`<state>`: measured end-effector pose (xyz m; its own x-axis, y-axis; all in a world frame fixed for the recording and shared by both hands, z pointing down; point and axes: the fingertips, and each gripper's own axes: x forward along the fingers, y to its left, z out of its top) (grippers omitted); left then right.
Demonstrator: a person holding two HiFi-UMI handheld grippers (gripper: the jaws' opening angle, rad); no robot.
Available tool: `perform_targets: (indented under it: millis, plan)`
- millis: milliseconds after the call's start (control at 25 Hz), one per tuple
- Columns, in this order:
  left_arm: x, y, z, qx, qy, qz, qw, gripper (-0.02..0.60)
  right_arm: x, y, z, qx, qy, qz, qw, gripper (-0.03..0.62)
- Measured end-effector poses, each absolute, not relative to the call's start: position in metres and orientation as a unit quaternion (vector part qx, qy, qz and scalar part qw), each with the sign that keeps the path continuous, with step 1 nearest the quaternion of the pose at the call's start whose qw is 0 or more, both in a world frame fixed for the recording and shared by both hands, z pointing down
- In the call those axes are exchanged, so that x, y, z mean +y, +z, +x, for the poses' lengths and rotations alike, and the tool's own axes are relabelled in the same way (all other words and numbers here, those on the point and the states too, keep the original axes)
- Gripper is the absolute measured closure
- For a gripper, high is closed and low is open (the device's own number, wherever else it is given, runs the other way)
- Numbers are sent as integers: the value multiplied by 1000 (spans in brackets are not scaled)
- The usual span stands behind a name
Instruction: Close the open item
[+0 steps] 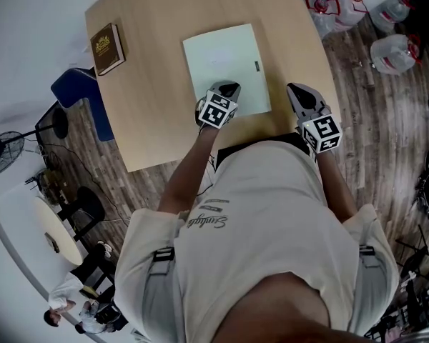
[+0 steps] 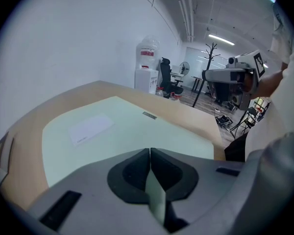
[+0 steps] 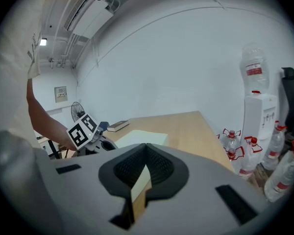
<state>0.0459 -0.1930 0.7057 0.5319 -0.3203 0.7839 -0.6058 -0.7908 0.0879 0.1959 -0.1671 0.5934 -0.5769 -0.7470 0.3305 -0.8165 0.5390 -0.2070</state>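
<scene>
A pale green folder (image 1: 225, 59) lies shut and flat on the wooden table (image 1: 150, 113), with a small dark tab at its right edge. My left gripper (image 1: 227, 88) rests over the folder's near edge, jaws shut with nothing between them. In the left gripper view the folder (image 2: 112, 131) spreads out just ahead of the shut left gripper (image 2: 150, 150). My right gripper (image 1: 298, 89) sits to the right of the folder, over the bare table near its right edge, also shut and empty. From the right gripper view, past the right gripper (image 3: 147, 145), I see the folder (image 3: 142, 137).
A brown book (image 1: 107, 47) lies at the table's far left corner. A blue chair (image 1: 82, 91) stands left of the table. Several water bottles (image 1: 393, 48) sit on the floor at the right, near a water dispenser (image 3: 257, 106).
</scene>
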Motion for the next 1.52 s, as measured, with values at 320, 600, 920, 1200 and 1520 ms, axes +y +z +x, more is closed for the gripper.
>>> perform_targets:
  millis: [320, 600, 920, 1200, 1520]
  plan:
    - [-192, 701, 52, -285, 385, 860, 175, 566, -161, 604, 194, -882, 172, 424, 113, 599]
    - [-197, 653, 39, -309, 258, 893, 200, 566, -174, 596, 158, -898, 165, 392, 117, 599]
    - [-197, 609, -26, -407, 168, 867, 235, 566, -187, 580, 112, -920, 144, 344, 122, 599]
    - [-196, 553, -69, -446, 129, 860, 213, 566, -198, 539, 79, -931, 120, 327, 110, 599]
    - [-207, 489, -98, -466, 83, 865, 166, 566, -204, 471, 56, -938, 76, 329, 81, 599]
